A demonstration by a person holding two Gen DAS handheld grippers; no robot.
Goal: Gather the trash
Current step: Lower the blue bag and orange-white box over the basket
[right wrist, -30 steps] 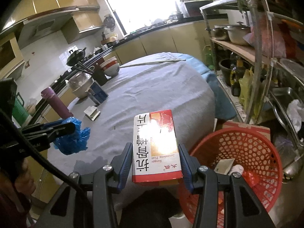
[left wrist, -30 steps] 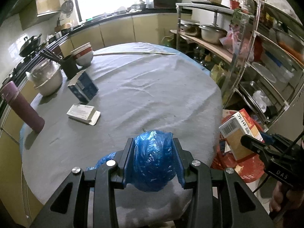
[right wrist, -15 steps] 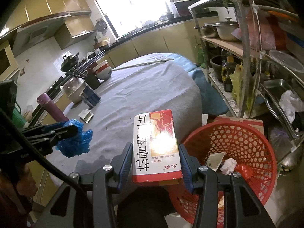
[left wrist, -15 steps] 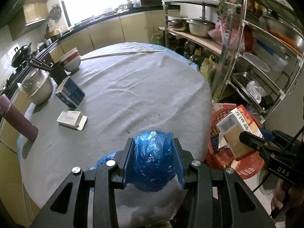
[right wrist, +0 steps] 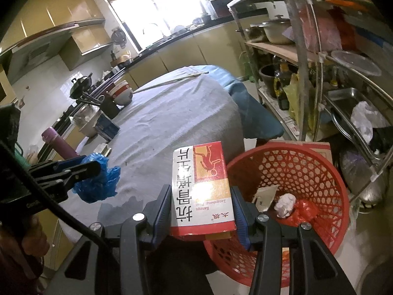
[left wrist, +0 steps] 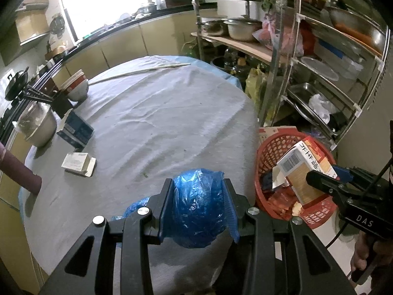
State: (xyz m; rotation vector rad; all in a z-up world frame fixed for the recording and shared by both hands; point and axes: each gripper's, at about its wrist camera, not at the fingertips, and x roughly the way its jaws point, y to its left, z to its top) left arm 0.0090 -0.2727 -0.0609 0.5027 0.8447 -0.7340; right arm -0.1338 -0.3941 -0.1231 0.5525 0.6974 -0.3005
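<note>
My left gripper (left wrist: 199, 209) is shut on a crumpled blue plastic bag (left wrist: 197, 209) above the near edge of the grey-clothed round table (left wrist: 159, 113). The bag also shows in the right wrist view (right wrist: 98, 182). My right gripper (right wrist: 200, 209) is shut on a red and white medicine box (right wrist: 201, 186) and holds it beside the near left rim of a red mesh trash basket (right wrist: 319, 169) on the floor. In the left wrist view the box (left wrist: 304, 169) hangs over the basket (left wrist: 272, 147). The basket holds paper scraps and red plastic.
On the table's left side lie a small white box (left wrist: 77, 163), a blue box (left wrist: 76, 129), a steel pot (left wrist: 36, 125), bowls (left wrist: 77, 87), a purple bottle (left wrist: 17, 172) and a long stick (left wrist: 137, 72). A metal shelf rack (left wrist: 319, 61) stands right of the basket.
Both grippers have moved right, toward the basket, with their loads. More of the basket's inside now shows in the right wrist view.
</note>
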